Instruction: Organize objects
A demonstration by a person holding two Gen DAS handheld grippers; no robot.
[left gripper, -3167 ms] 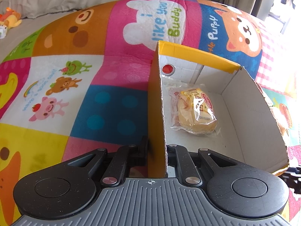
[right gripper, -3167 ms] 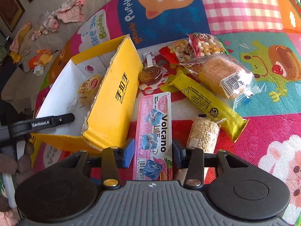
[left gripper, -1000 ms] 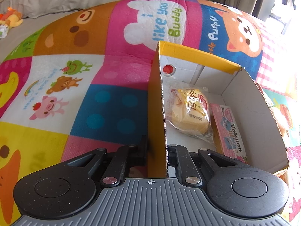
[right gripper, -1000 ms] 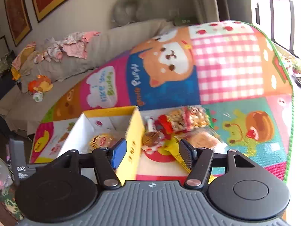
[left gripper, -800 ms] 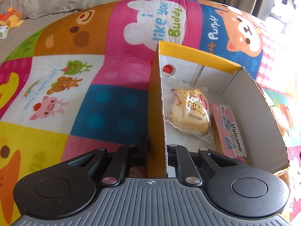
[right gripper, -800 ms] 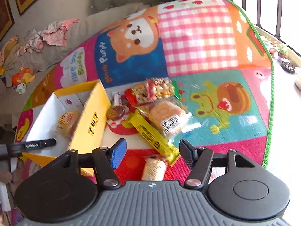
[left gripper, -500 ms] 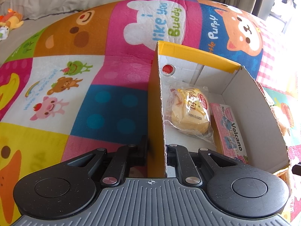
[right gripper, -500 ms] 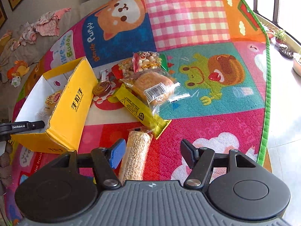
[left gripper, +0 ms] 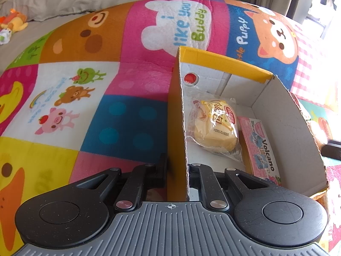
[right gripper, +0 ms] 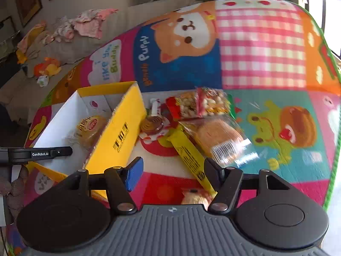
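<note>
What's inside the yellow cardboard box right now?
Inside the yellow cardboard box: a clear-wrapped yellow cake and a pink Volcano packet. The floor under them and behind the near wall is hidden.

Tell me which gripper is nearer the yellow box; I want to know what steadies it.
Left. The left gripper is clamped on the yellow box wall. The right gripper hangs open beside the box, over the snacks on the mat, touching nothing.

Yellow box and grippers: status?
Left gripper shut on the yellow box wall. Right gripper open, jaws just narrowed, empty. Pink Volcano pack boxed beside the cake. Yellow bar still out.
</note>
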